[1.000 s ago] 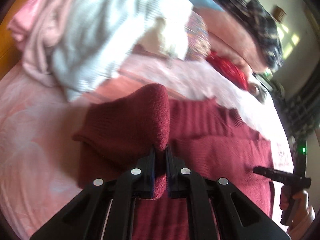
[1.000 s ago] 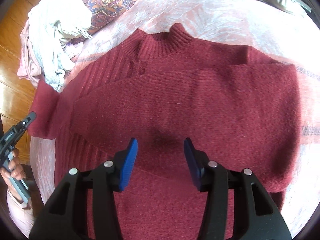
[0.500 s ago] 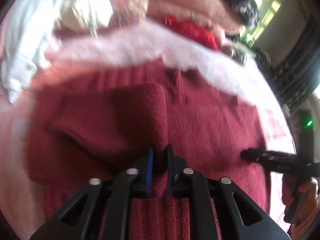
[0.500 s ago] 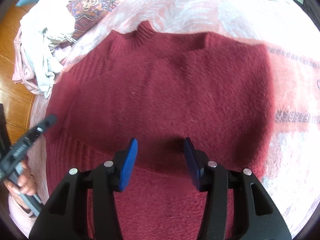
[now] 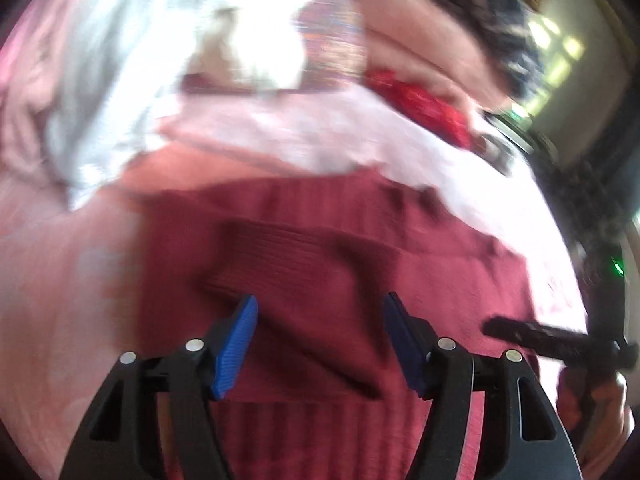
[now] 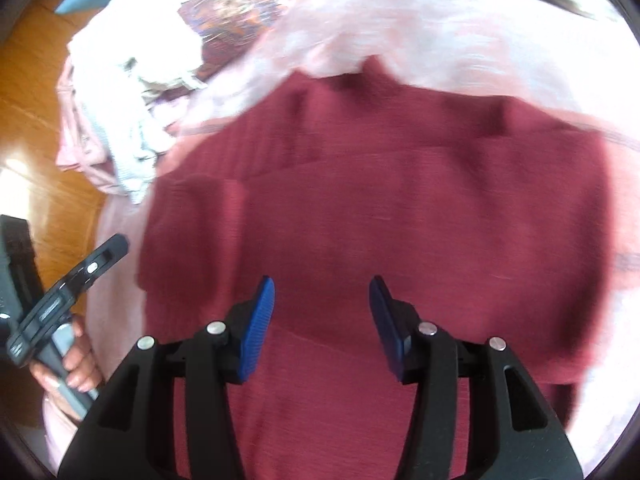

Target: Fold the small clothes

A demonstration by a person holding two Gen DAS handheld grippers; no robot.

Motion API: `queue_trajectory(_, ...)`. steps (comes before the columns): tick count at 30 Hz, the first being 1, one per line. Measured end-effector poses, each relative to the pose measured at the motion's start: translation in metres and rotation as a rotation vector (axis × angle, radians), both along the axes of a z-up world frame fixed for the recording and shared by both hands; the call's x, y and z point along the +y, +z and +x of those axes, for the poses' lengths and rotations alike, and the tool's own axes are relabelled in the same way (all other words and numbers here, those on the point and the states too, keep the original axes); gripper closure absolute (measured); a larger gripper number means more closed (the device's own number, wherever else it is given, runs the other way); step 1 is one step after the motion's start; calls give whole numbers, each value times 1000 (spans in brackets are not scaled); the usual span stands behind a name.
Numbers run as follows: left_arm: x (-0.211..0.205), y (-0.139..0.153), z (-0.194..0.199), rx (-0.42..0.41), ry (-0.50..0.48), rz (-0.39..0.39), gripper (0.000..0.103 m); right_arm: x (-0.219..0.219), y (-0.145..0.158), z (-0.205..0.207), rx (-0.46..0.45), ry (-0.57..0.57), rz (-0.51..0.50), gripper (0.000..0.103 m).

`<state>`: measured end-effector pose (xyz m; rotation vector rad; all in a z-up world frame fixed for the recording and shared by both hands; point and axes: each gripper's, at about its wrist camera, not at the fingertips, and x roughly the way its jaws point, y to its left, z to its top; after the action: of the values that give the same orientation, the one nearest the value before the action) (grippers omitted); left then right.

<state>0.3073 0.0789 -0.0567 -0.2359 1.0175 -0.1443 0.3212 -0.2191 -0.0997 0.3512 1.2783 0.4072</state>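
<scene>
In our left wrist view, a heap of white and pale pink clothes (image 5: 132, 80) sits at ten o'clock, blurred. Below it spreads the pale pink patterned bedspread (image 5: 52, 280), and on that lies the dark red knitted sweater (image 5: 440, 280), flat across the middle. Our left tongs (image 5: 320, 340) point down at it from six o'clock; their blue pads (image 5: 236, 348) stand apart and are opening, with a folded sleeve of the sweater lying under the gap and neither pad pressing on it. A bright red cloth (image 5: 420, 104) lies at one o'clock past the sweater's far edge. At four o'clock we see our right tongs (image 5: 560, 340) from the side, over the sweater's right edge; from here we cannot tell how wide they are.

In our right wrist view, the wooden floor (image 6: 32, 120) shows at nine o'clock, and our left hand (image 6: 76, 368) grips the left tongs at eight o'clock, just beside the sweater's left edge. The heap of clothes lies at ten o'clock, a patterned cushion (image 6: 236, 12) at eleven. The sweater fills the centre, its collar toward twelve o'clock. Our right tongs point down from six o'clock, moderately wide, the sweater's lower body beneath the gap, nothing gripped. The bedspread wraps the right side.
</scene>
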Motion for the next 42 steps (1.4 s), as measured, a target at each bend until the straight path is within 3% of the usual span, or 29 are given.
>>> queue_trajectory(3,30,-19,3,47,94,46,38,38,-9,8,12,34,2,53)
queue_trajectory(9,56,-49,3,113,129,83,38,76,-28,23,36,31,37,53)
queue_trajectory(11,56,-53,2,118,123,100,38,83,-30,26,31,42,44,62)
queue_trajectory(13,52,-52,-1,112,111,120,38,89,-29,26,8,61,20,93)
queue_trajectory(18,46,-51,-3,93,93,215,37,83,-12,19,-46,80,-40,95)
queue_trajectory(20,41,-55,0,116,83,256,37,81,-14,17,-32,95,-77,94)
queue_trajectory(23,37,-65,1,140,74,273,37,82,-26,14,-24,112,-166,76)
queue_trajectory(25,38,-69,2,142,79,256,35,80,-24,13,-33,101,-158,76)
queue_trajectory(28,47,-67,3,155,95,203,35,82,5,12,-148,87,-182,76)
queue_trajectory(32,52,-62,2,148,99,201,34,116,20,12,-143,182,-67,69)
queue_trajectory(35,50,-65,-1,145,87,229,29,152,14,11,-140,236,-104,66)
queue_trajectory(38,53,-67,-3,144,88,222,23,181,3,13,-144,265,-138,55)
queue_trajectory(39,55,-69,-4,152,96,212,15,189,-1,15,-136,267,-144,49)
queue_trajectory(41,62,-74,-5,172,108,186,7,200,-7,17,-135,271,-188,48)
queue_trajectory(42,65,-76,-5,174,115,173,5,204,-11,19,-139,265,-216,53)
